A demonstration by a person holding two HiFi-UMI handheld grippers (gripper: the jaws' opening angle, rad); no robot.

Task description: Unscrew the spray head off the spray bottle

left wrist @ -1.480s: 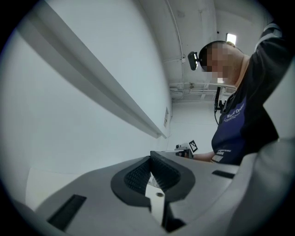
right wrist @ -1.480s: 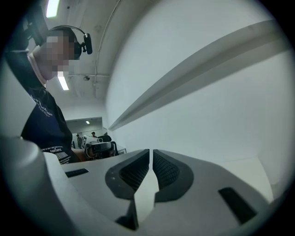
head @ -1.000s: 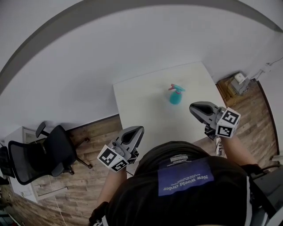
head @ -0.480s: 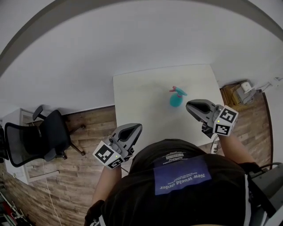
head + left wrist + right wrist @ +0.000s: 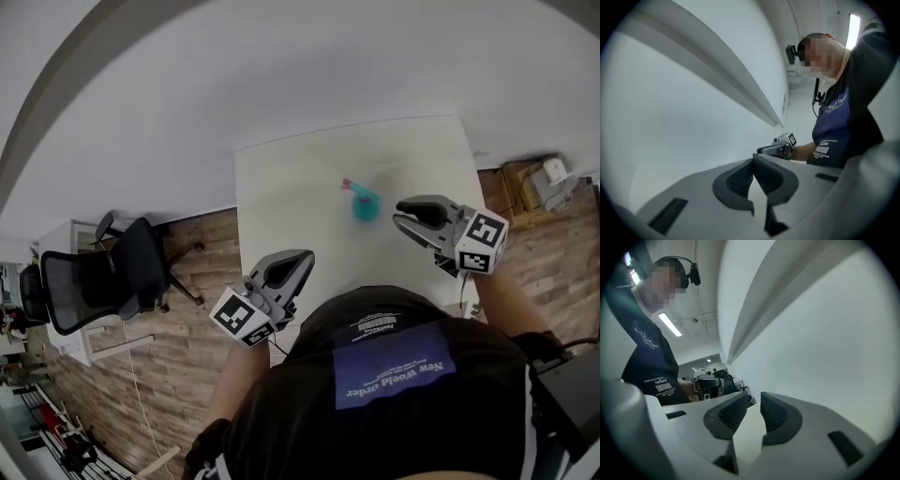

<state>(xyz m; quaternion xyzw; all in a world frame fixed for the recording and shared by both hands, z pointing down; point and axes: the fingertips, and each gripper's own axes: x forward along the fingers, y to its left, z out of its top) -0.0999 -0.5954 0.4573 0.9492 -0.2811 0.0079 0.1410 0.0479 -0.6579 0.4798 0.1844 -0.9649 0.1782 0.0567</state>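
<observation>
A teal spray bottle [image 5: 365, 207] with a pink-tipped spray head [image 5: 349, 185] stands on the white table [image 5: 291, 187], right of its middle. My right gripper [image 5: 399, 216] hovers just right of the bottle, apart from it. Its jaws have just been opening: a narrow gap shows between the pads [image 5: 774, 412] with nothing in it. My left gripper [image 5: 304, 260] hangs over the table's near left edge, well short of the bottle. In its own view the left gripper [image 5: 753, 162] is shut and empty. Neither gripper view shows the bottle.
A black office chair [image 5: 103, 281] stands on the wood floor left of the table, with a white shelf unit [image 5: 70, 342] near it. A small box with gear [image 5: 548, 178] sits by the wall at the right. The person's torso fills the bottom of the head view.
Both grippers have moved forward toward the table. The right one now sits closer beside the bottle, and the left one has reached the table's near edge.
</observation>
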